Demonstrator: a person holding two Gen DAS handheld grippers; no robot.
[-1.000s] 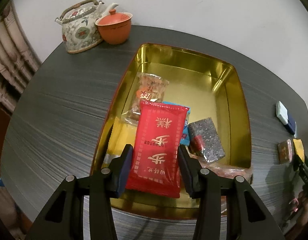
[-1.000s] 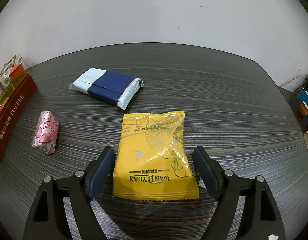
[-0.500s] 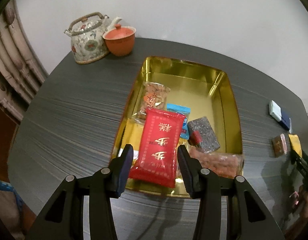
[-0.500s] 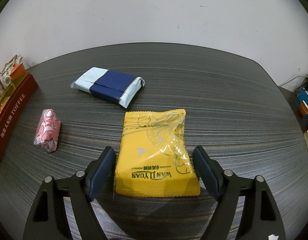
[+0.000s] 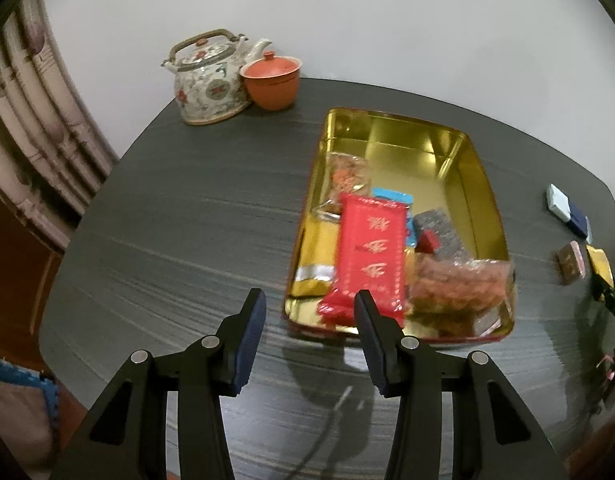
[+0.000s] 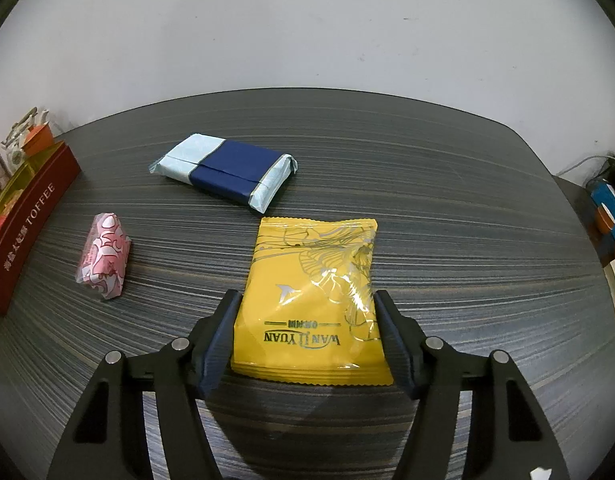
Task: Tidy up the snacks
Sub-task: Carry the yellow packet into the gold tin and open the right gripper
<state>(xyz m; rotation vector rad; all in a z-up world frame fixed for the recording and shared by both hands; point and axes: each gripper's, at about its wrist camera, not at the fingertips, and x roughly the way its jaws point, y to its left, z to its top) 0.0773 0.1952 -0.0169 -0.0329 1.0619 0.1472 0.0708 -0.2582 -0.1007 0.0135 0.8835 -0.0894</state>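
Since a moment before, the left gripper (image 5: 309, 312) had let go of the red packet (image 5: 369, 256) and pulled back, its jaws open and empty over the table (image 5: 179, 216). That packet lay in the gold tin (image 5: 481, 184) on top of other snacks. The right gripper (image 6: 307, 330) was closing on the yellow packet (image 6: 311, 300), which lay flat on the table, its pads right at both sides. A blue packet (image 6: 227, 170) and a pink candy (image 6: 104, 255) lay nearby.
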